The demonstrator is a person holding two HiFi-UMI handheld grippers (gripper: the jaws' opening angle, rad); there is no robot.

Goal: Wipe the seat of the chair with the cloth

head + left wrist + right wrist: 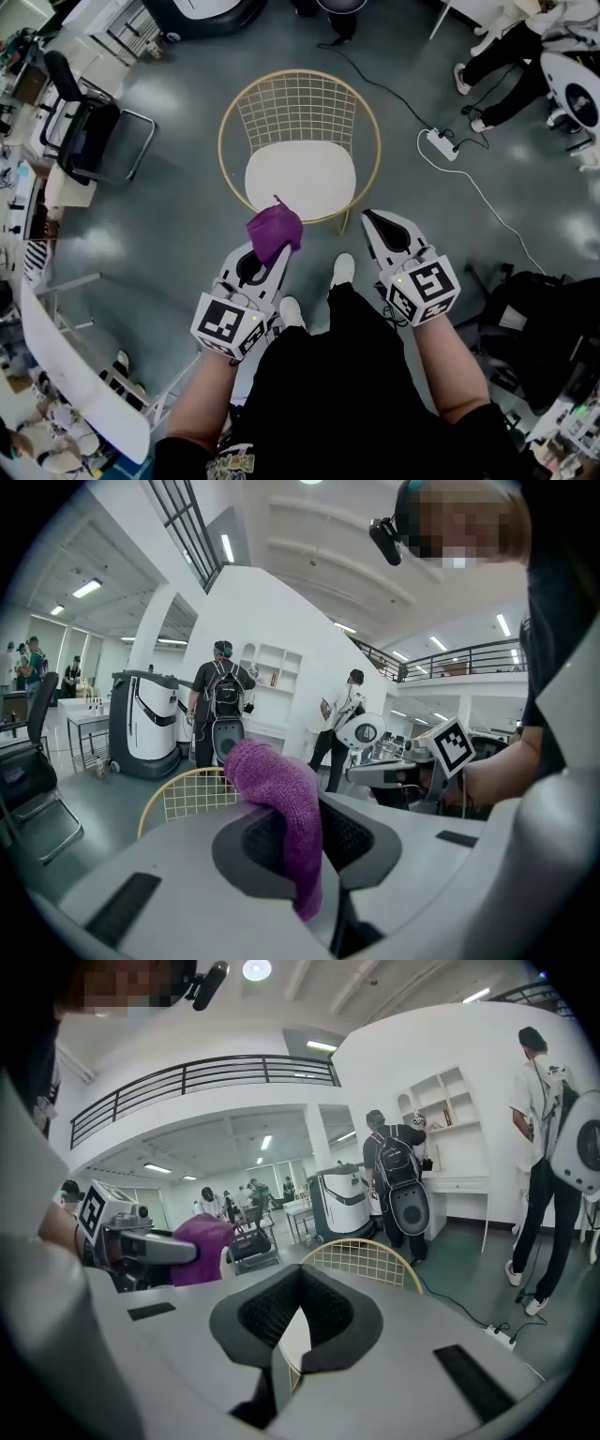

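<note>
Left claw [274, 251] pinches fuzzy purple cloth [274, 228] near round wire-backed chair [300, 173].

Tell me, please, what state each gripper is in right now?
Left gripper: shut on the cloth.
Right gripper: shut, holding nothing.

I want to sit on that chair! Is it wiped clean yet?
Not yet. Done: the purple cloth is picked up, pinched in the left gripper. In hand: the cloth is held up in front of the chair, and it does not look to be touching the white seat. The right gripper is shut and empty beside it. Left: all the wiping of the seat.
</note>
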